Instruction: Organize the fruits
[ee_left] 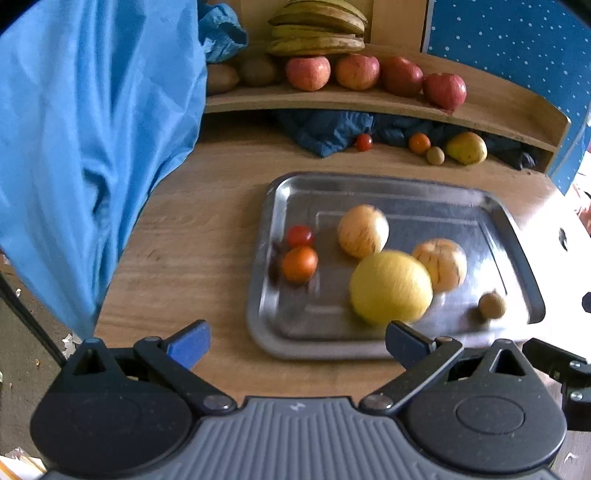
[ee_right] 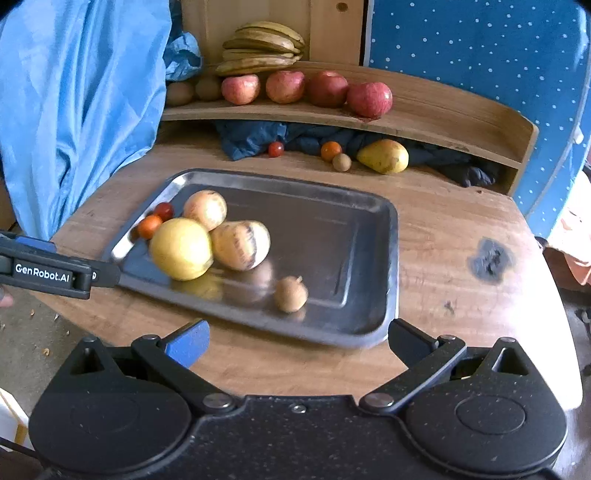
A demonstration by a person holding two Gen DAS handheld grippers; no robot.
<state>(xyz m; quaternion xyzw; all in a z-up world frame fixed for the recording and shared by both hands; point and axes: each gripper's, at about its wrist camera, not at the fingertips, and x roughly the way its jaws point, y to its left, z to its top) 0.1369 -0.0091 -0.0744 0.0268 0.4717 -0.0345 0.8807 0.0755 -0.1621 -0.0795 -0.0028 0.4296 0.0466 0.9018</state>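
Observation:
A steel tray (ee_left: 517, 258) (ee_right: 369, 258) lies on the wooden table. In it are a big yellow fruit (ee_left: 390, 287) (ee_right: 181, 248), two striped pale fruits (ee_left: 363, 231) (ee_left: 440, 264), a red tomato (ee_left: 299, 235), an orange tomato (ee_left: 299, 263) and a small brown fruit (ee_left: 492, 305) (ee_right: 291, 294). My left gripper (ee_left: 295, 347) is open at the tray's near edge, nothing between its fingers. My right gripper (ee_right: 295, 343) is open too, just short of the tray's near right corner. The left gripper's finger (ee_right: 55, 273) shows at the left of the right wrist view.
A wooden shelf (ee_left: 498, 107) behind the tray carries apples (ee_left: 357, 72), bananas (ee_left: 317, 29) and brown fruits. Under it lie a pear (ee_left: 466, 147), small tomatoes (ee_left: 364, 142) and a dark cloth (ee_left: 328, 133). Blue fabric (ee_left: 92, 147) hangs at the left. The table edge is near.

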